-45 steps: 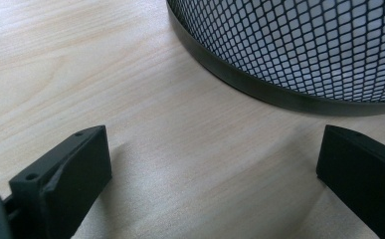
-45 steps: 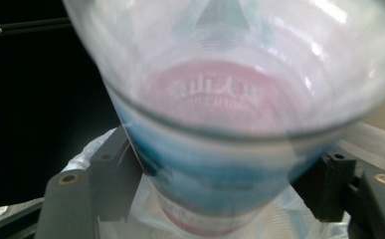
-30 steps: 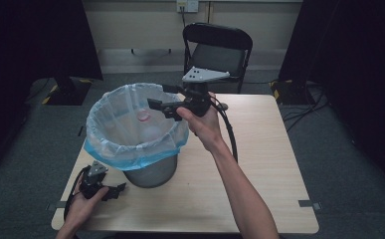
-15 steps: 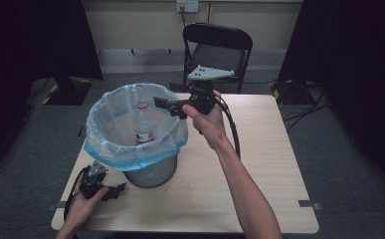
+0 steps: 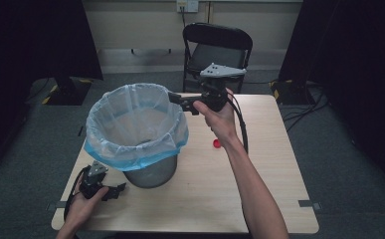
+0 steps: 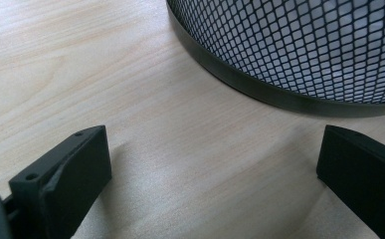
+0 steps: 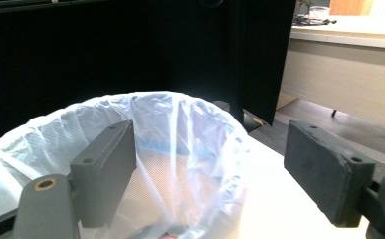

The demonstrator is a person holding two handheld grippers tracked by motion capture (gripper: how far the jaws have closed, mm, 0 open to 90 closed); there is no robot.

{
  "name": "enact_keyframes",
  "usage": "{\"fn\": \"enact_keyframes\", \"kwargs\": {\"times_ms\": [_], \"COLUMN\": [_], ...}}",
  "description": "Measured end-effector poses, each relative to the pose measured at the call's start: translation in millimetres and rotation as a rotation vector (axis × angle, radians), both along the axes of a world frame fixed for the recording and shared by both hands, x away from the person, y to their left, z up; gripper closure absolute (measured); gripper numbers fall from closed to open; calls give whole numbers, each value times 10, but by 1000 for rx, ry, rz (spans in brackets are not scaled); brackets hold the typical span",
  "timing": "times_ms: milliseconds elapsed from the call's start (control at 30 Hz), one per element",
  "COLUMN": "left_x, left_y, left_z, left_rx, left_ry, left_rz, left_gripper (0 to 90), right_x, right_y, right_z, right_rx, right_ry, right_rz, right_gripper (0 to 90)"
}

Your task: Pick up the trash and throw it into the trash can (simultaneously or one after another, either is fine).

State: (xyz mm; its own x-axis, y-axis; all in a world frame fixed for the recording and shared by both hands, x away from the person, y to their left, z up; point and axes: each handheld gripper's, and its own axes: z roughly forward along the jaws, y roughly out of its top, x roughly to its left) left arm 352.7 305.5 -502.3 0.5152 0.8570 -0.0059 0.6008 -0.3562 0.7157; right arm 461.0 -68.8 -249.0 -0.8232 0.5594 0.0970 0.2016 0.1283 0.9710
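Nearest the person, the left gripper rests on the table with its jaws spread wide and nothing between them; the mesh bin stands just ahead of it. The bin carries a pale blue bag liner, and a small dark object lies at its bottom, too dim to identify. Farther off, the right gripper hovers at the bin's far rim, jaws wide and empty, aimed over the opening. A red cap lies on the table beneath the right hand. Half a second ago a bottle showed inside the bin; now it has dropped low, and the right gripper has pulled back slightly from over the opening. Beyond the table stands a black chair.
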Motion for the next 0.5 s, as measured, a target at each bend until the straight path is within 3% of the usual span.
{"fn": "enact_keyframes", "kwargs": {"times_ms": [400,500], "left_x": [0,0], "left_y": [-1,0], "left_z": [-1,-1], "left_rx": [0,0], "left_ry": [-1,-1], "left_rz": [0,0], "left_gripper": [1,1], "right_x": [16,13], "right_y": [-248,-303], "right_z": [-120,-143], "right_rx": [7,-20], "right_ry": [18,21], "right_rz": [-52,-71], "right_gripper": [233,224]}}
